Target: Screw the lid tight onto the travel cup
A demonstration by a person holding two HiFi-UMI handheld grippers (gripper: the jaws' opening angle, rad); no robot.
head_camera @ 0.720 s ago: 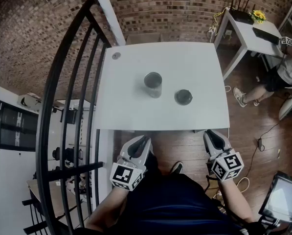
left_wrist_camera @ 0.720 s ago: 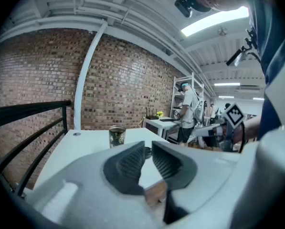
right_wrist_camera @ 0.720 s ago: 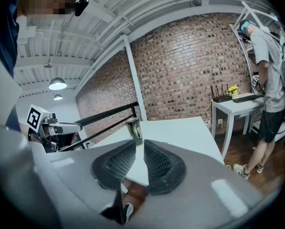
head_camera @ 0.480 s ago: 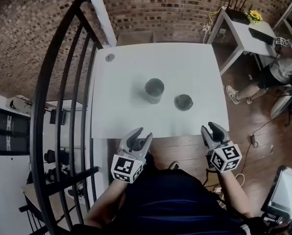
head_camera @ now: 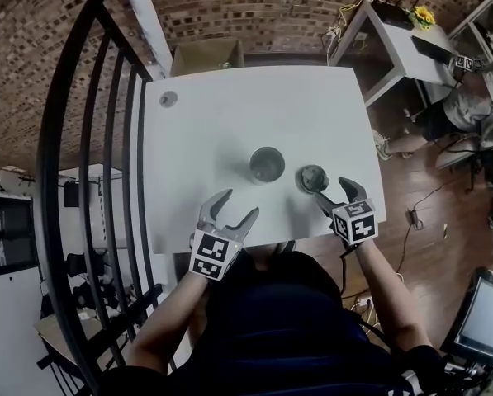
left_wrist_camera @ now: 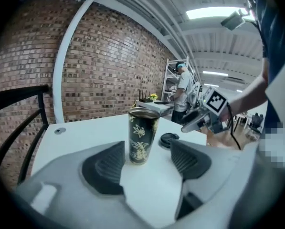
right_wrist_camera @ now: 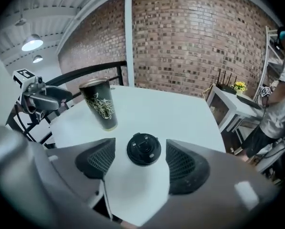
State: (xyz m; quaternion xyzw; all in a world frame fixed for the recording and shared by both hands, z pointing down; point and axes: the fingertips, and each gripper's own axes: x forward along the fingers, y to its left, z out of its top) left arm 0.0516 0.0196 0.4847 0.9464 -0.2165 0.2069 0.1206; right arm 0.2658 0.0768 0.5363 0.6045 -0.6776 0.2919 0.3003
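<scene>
A dark travel cup (head_camera: 267, 165) with a gold flower pattern stands upright and open-topped near the middle of the white table (head_camera: 229, 114). Its black lid (head_camera: 312, 178) lies flat on the table to the cup's right. My right gripper (head_camera: 335, 192) is open at the lid. In the right gripper view the lid (right_wrist_camera: 143, 149) sits between the jaw tips with a gap on each side, and the cup (right_wrist_camera: 100, 104) stands beyond to the left. My left gripper (head_camera: 234, 207) is open over the table's near edge. In the left gripper view the cup (left_wrist_camera: 142, 136) stands just ahead of the jaws, untouched.
A black metal railing (head_camera: 89, 139) runs along the table's left side. A small round disc (head_camera: 168, 99) sits at the far left corner. Behind the table is a cardboard box (head_camera: 205, 56). A white side table (head_camera: 395, 35) and a person (head_camera: 469, 106) are at the back right.
Both grippers have moved forward from below the table's near edge to over the table. The right one has reached the lid and the left one has drawn near the cup.
</scene>
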